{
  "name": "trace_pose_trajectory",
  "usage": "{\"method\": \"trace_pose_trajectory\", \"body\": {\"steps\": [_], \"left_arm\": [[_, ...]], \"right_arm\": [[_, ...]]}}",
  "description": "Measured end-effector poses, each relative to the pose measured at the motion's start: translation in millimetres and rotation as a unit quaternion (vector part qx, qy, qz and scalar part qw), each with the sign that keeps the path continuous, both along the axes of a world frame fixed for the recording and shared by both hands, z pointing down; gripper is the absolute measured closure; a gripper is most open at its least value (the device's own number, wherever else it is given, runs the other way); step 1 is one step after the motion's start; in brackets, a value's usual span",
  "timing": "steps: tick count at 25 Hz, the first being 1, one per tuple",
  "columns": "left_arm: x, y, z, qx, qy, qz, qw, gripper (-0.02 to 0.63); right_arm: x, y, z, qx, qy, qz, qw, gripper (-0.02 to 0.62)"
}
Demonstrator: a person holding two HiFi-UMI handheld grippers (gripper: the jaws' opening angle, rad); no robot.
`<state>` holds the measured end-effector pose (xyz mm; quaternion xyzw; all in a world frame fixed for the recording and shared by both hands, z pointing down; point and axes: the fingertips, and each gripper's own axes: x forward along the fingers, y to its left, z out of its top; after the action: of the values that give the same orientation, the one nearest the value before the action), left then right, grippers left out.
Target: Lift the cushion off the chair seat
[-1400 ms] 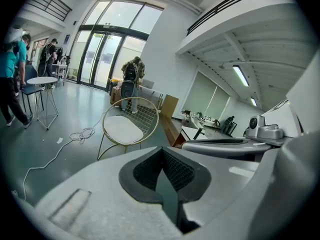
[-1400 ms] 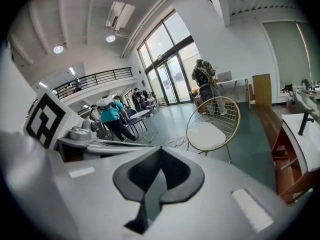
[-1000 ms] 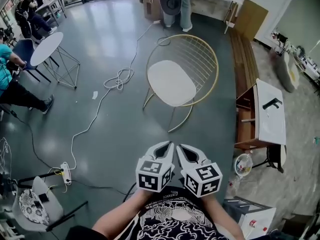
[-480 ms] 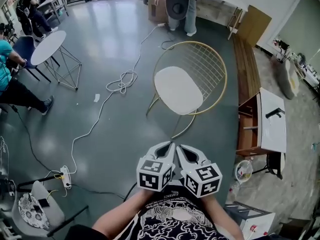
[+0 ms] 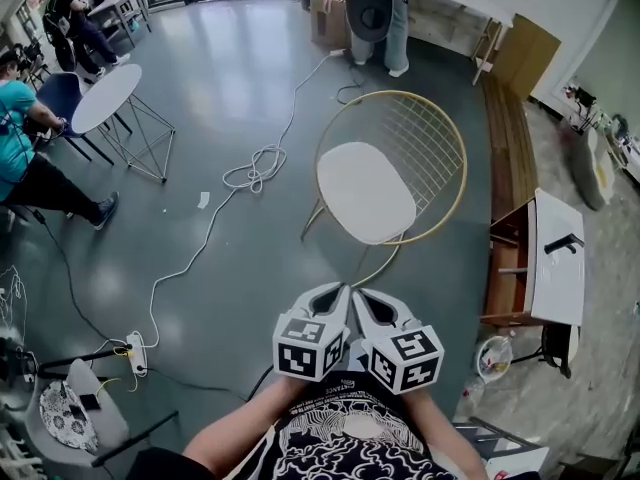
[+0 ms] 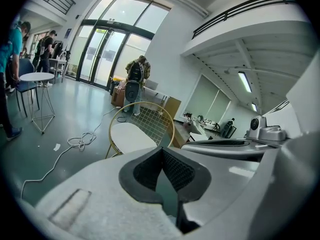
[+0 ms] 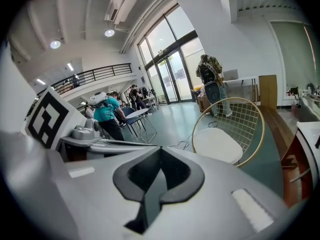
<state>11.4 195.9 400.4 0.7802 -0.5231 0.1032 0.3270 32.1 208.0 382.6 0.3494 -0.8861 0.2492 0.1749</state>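
A white oval cushion (image 5: 366, 191) lies on the seat of a round gold wire chair (image 5: 438, 138) on the grey floor ahead. It also shows in the left gripper view as the cushion (image 6: 131, 137) and in the right gripper view as the cushion (image 7: 217, 145). My left gripper (image 5: 341, 290) and right gripper (image 5: 357, 293) are held side by side close to my chest, well short of the chair. Both are shut with nothing between the jaws.
A white cable (image 5: 250, 173) snakes over the floor left of the chair to a power strip (image 5: 131, 351). A round white table (image 5: 105, 96) and seated people are at far left. A person (image 5: 376, 13) stands behind the chair. A wooden desk (image 5: 540, 268) stands at right.
The chair and cushion have come nearer and shifted right and down in the head view. Both grippers keep the same shut pose in front of my chest.
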Motion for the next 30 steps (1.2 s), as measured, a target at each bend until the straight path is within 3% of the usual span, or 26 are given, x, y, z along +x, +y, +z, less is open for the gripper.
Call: {"method": "trace_pose_trajectory", "body": {"steps": [14, 23, 30], "left_arm": [[33.4, -78.3, 13.8, -0.025, -0.021, -0.053, 0.998, 0.615], [62.1, -114.8, 13.9, -0.029, -0.054, -0.066, 0.996, 0.614], [68.9, -130.8, 17.3, -0.036, -0.055, -0.079, 0.9947, 0.614]], "right_arm": [[36.4, -88.2, 9.0, -0.02, -0.028, -0.05, 0.998, 0.598], [66.4, -129.7, 12.3, -0.031, -0.049, -0.067, 0.996, 0.598], [77.7, -150.0, 17.3, -0.041, -0.057, -0.075, 0.995, 0.598]]}}
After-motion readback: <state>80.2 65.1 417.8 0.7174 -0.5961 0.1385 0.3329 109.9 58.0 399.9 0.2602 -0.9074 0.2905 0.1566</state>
